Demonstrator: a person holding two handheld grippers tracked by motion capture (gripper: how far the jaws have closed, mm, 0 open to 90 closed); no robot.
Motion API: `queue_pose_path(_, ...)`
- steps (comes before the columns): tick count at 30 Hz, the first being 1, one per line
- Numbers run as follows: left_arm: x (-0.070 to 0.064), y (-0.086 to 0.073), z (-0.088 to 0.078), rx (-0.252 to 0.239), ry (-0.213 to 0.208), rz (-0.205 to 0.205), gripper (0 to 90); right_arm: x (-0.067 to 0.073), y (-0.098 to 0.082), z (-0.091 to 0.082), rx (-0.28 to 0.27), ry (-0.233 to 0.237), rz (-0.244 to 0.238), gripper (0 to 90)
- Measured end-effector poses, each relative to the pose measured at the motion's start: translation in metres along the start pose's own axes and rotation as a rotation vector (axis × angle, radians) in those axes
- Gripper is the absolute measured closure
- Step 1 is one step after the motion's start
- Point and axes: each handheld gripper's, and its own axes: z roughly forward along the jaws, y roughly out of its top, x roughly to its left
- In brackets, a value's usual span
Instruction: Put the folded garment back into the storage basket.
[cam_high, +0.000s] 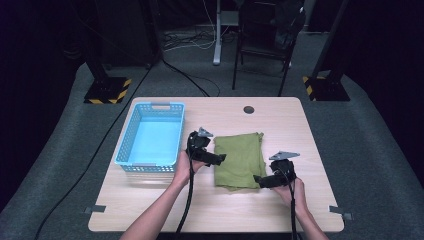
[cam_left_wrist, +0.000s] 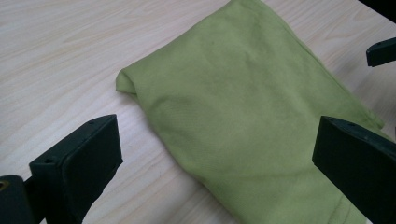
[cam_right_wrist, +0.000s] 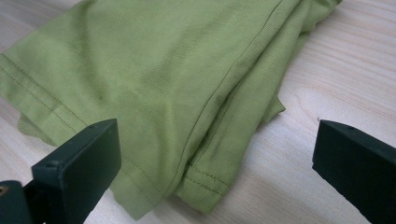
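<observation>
A folded olive-green cloth (cam_high: 240, 159) lies flat on the wooden table (cam_high: 280, 120), near its middle. My left gripper (cam_high: 220, 159) hovers at the cloth's left edge, open, jaws pointing right over it. In the left gripper view the green cloth (cam_left_wrist: 243, 112) spreads between the wide-apart jaws of the left gripper (cam_left_wrist: 219, 163). My right gripper (cam_high: 258, 180) sits at the cloth's near right corner, open, pointing left. In the right gripper view the hemmed corner of the cloth (cam_right_wrist: 163, 93) lies between the jaws of the right gripper (cam_right_wrist: 217, 161), with nothing pinched.
A light blue plastic basket (cam_high: 152, 137) stands empty on the table's left part, just left of my left hand. A dark round hole (cam_high: 248, 109) marks the table's far side. Chair and stand legs are on the floor beyond.
</observation>
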Motion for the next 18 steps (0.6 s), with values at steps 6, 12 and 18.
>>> queue_pose_path(6, 0.005, -0.001, 0.009, 0.017, 0.004, -0.01, 0.8, 0.0, 0.0, 0.001, 0.004, 0.0, -0.002, 0.3)
queue_pose_path(12, 0.01, 0.0, 0.014, 0.025, 0.008, -0.021, 0.8, -0.001, 0.0, 0.002, 0.006, 0.001, 0.0, 0.1)
queue_pose_path(18, 0.014, 0.003, 0.02, 0.031, 0.015, -0.027, 0.8, -0.003, 0.0, 0.003, 0.004, 0.004, 0.001, 0.0)
